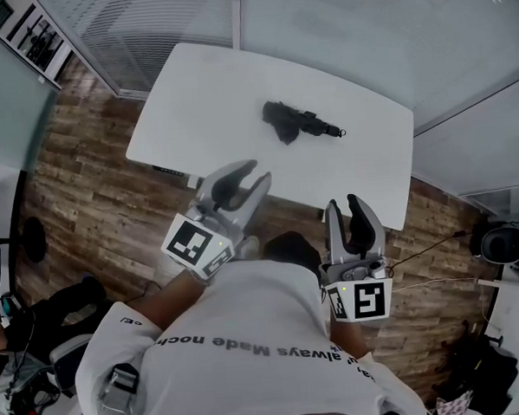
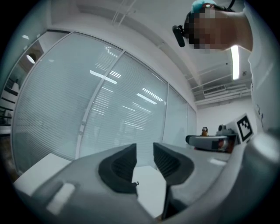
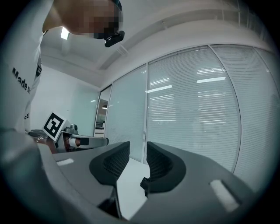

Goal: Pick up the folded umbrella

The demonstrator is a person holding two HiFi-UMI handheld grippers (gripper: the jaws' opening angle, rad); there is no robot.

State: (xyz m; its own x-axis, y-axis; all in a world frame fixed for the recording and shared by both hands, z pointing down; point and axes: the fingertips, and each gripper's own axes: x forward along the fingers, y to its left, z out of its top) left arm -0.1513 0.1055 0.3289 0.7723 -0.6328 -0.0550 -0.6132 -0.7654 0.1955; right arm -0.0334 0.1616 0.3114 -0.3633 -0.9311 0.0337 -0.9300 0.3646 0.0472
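The folded umbrella (image 1: 296,120) is black. It lies on the white surface (image 1: 202,101), on the far half of the surface and a bit toward its right end. Nothing is touching it.

The umbrella lies flat. Its long side runs from left to right across the surface, almost in line with the far edge, and dips a little toward the near edge at the right. The fat, bunched cloth end is on the left. The thin end sticks out to the right and points at the right end of the surface.

The left gripper (image 1: 254,170) is at the near edge of the surface, close to the left corner. It points over the surface, well apart from the umbrella. Its jaws are pulled in as close as they go, with only a thin slit between the dark pads. Nothing is in that slit.

The right gripper (image 1: 342,201) is near the right part of the near edge. Its jaws look the same, pulled close with a thin slit and nothing held.

Around the surface is a wood floor (image 1: 85,194). Behind it stands a glass wall with blinds (image 1: 171,16).
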